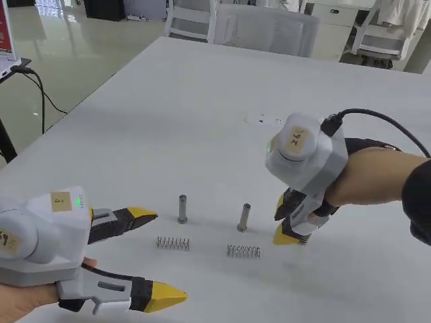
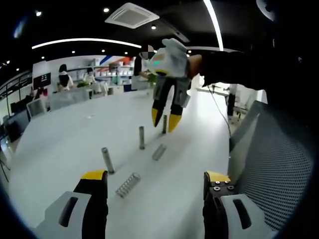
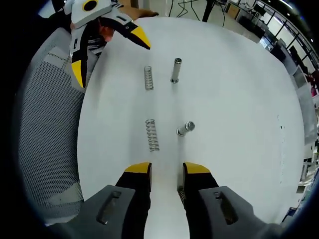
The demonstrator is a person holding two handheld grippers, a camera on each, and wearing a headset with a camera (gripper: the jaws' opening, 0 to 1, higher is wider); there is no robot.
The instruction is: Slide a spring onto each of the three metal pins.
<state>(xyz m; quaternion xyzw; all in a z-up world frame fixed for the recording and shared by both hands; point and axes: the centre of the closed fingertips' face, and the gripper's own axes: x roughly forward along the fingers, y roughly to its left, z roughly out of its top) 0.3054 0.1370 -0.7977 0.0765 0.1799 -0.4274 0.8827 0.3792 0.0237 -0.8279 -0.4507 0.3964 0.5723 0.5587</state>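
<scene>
left tool (image 1: 165,254), nearest, has its yellow-tipped jaws wide open above the white bench (image 1: 202,121). beyond it two thin wire springs lie flat, one spring (image 1: 173,243) and another spring (image 1: 243,251), each just before an upright grey pin (image 1: 182,208) or second pin (image 1: 244,217). right tool (image 1: 286,225) points down, its jaws a narrow gap apart. the left gripper view shows a third pin (image 2: 164,124) between them, the right gripper view a coil (image 3: 180,193) at one jaw; whether it grips i cannot tell. its sticker (image 1: 295,140) is unreadable

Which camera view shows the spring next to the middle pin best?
Right gripper view: the spring lies close, full length, coils clear. Head view shows it smaller; left gripper view shows it foreshortened.
</scene>
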